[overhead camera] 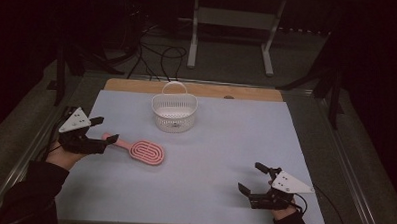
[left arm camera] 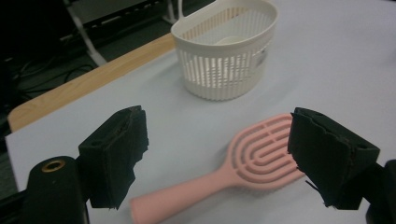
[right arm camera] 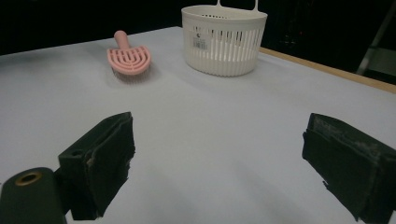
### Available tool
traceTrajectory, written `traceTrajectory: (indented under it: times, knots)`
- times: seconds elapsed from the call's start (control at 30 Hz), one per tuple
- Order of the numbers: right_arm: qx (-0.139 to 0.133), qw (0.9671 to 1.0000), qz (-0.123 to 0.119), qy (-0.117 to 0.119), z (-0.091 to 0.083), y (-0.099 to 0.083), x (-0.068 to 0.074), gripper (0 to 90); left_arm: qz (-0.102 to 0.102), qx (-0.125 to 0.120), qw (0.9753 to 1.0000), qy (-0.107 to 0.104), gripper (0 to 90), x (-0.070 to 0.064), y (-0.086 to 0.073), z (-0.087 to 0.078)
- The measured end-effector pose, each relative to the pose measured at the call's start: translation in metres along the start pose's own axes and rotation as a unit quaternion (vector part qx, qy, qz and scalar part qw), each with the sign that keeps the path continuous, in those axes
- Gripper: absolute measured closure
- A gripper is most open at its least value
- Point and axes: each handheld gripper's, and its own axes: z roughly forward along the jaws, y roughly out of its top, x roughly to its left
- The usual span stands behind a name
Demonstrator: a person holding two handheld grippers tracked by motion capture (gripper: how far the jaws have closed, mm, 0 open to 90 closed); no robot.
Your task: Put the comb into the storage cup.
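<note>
— What's the biggest thing you see from where you stand?

— The table point(overhead camera: 295, 145), covered by a pale blue-grey sheet, with a strip of bare wood along the far edge. Beyond it the room is dark: cables on the floor and a white metal frame.

— And on the sheet?

— A white slotted basket point(overhead camera: 174, 112) with a loop handle, upright near the far edge, a little left of the middle. The left gripper view shows something pale inside it, but I cannot tell what. The right gripper view shows a small label on its wall.

— Anything else lying there?

— A pink hairbrush point(overhead camera: 141, 149), flat on the sheet in front of the basket and to its left, apart from it. Its oval head points toward the middle of the table, its handle toward the left gripper.

— The left gripper, then?

— The left gripper point(overhead camera: 103, 129) is held in the person's left hand point(overhead camera: 62, 156) near the sheet's left edge, a grey three-cornered plate on top. Its jaws are spread wide, and from above one tip shows right at the handle's end; whether it touches I cannot tell. In its own view the brush lies between and beyond the two jaws, not pinched.

— And the right one?

— The right gripper point(overhead camera: 250, 178) sits low near the front right corner, well apart from brush and basket. Its jaws gape too, nothing between them but bare sheet
</note>
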Motion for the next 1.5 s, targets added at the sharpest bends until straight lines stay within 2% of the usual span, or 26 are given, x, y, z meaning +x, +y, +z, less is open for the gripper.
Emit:
traceTrajectory:
  times: [0.13, 0.27, 0.4, 0.57, 0.67, 0.7, 0.77, 0.93, 1.0, 1.07, 1.2, 1.23, 1.27, 1.37, 1.47, 1.5]
  knots:
    - [0.002, 1.0000, 0.001, 0.001, 0.000, 0.000, 0.000, 9.0, 0.008, 0.014, 0.9998, 0.012, 25.4, 0.003, 0.003, 0.005]
    - [0.002, 1.0000, 0.002, 0.001, 0.001, -0.001, 0.000, 8.9, 0.007, 0.032, 0.9994, 0.012, 34.1, 0.007, 0.005, 0.012]
    - [0.001, 1.0000, 0.001, 0.001, 0.001, 0.000, 0.000, 8.9, 0.012, 0.059, 0.9979, 0.024, 41.9, 0.009, 0.005, 0.020]
    - [0.003, 1.0000, 0.000, 0.002, 0.001, 0.000, 0.000, 9.0, 0.010, 0.081, 0.9963, 0.027, 49.7, 0.014, 0.004, 0.031]
    - [0.003, 1.0000, 0.002, 0.004, 0.002, -0.001, 0.000, 9.0, 0.009, 0.087, 0.9958, 0.028, 56.6, 0.016, 0.003, 0.035]
    - [0.003, 1.0000, 0.002, 0.004, 0.002, -0.001, 0.000, 9.0, 0.014, 0.095, 0.9948, 0.032, 58.3, 0.017, 0.002, 0.039]
    - [0.002, 1.0000, 0.002, 0.004, 0.002, -0.001, 0.000, 9.0, 0.014, 0.095, 0.9948, 0.032, 59.5, 0.017, 0.002, 0.039]
    - [0.007, 1.0000, -0.004, 0.006, 0.003, -0.001, 0.002, 9.0, 0.013, 0.118, 0.9924, 0.034, 67.9, 0.024, 0.002, 0.052]
    - [0.005, 1.0000, -0.001, 0.006, 0.003, -0.001, 0.001, 9.0, 0.017, 0.127, 0.9910, 0.036, 68.3, 0.024, 0.001, 0.056]
    - [0.004, 1.0000, 0.001, 0.006, 0.003, -0.001, 0.001, 9.0, 0.025, 0.138, 0.9893, 0.039, 73.1, 0.025, 0.000, 0.059]
    - [0.004, 1.0000, 0.002, 0.007, 0.003, -0.001, 0.001, 9.0, 0.025, 0.147, 0.9881, 0.036, 77.0, 0.027, -0.001, 0.065]
    - [0.006, 0.9999, 0.002, 0.008, 0.003, -0.001, 0.001, 9.0, 0.028, 0.153, 0.9872, 0.037, 82.1, 0.028, -0.002, 0.068]
    - [0.006, 0.9999, 0.002, 0.008, 0.003, -0.001, 0.001, 9.0, 0.028, 0.153, 0.9872, 0.037, 84.1, 0.028, -0.002, 0.068]
    - [0.005, 1.0000, 0.003, 0.008, 0.003, -0.001, 0.001, 9.0, 0.030, 0.169, 0.9845, 0.036, 89.1, 0.033, -0.005, 0.074]
    - [0.003, 1.0000, 0.002, 0.008, 0.003, -0.001, 0.001, 9.0, 0.024, 0.171, 0.9843, 0.034, 89.9, 0.035, -0.007, 0.076]
    - [0.003, 1.0000, 0.002, 0.008, 0.003, -0.001, 0.000, 9.0, 0.023, 0.177, 0.9832, 0.036, 90.0, 0.037, -0.008, 0.078]
